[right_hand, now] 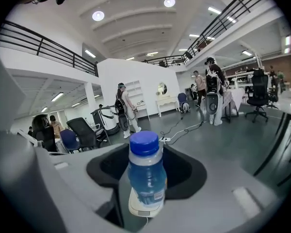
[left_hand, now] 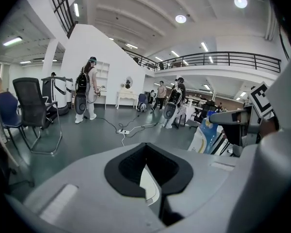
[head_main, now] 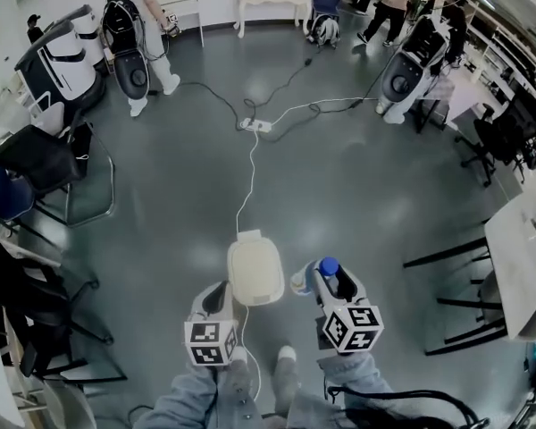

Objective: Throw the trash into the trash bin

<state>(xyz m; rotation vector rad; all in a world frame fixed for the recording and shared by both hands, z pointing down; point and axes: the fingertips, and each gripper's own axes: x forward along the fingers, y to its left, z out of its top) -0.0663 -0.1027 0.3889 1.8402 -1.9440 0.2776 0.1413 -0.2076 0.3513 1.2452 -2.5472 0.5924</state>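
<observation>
**Task item.** The bottle [head_main: 326,268] is clear plastic with a blue cap [right_hand: 144,142] and blue liquid inside. It stands upright between the jaws of the right gripper [head_main: 323,280], which are spread wide and closed on its sides. The label is blue with a pale band near the base. In the left gripper view the same label [left_hand: 206,136] shows blue and yellow. Its print is too small to read in any view.

**Trash bin.** The trash bin [head_main: 255,273] is cream-coloured and its lid is down. It stands on the grey floor [head_main: 357,186] directly ahead of the person, between the two grippers. The bottle is just to the right of the lid's edge. Whether the two touch cannot be told.

**Left gripper.** The left gripper [head_main: 216,300] is just beside the bin's lower left corner. Its jaws are drawn in narrow with nothing between them. The pale bin lid [left_hand: 148,188] shows through the slit.

**Markings.** Each gripper carries a marker cube with black-and-white square patterns, one on the left [head_main: 211,343] and one on the right [head_main: 350,326]. Neither bears any lettering.

**Surroundings.** A white cable [head_main: 248,186] runs across the floor from a power strip [head_main: 255,125] to the bin's far edge. A pale desk [head_main: 523,257] stands at the right. No readable writing is found on the bin or the desk.
</observation>
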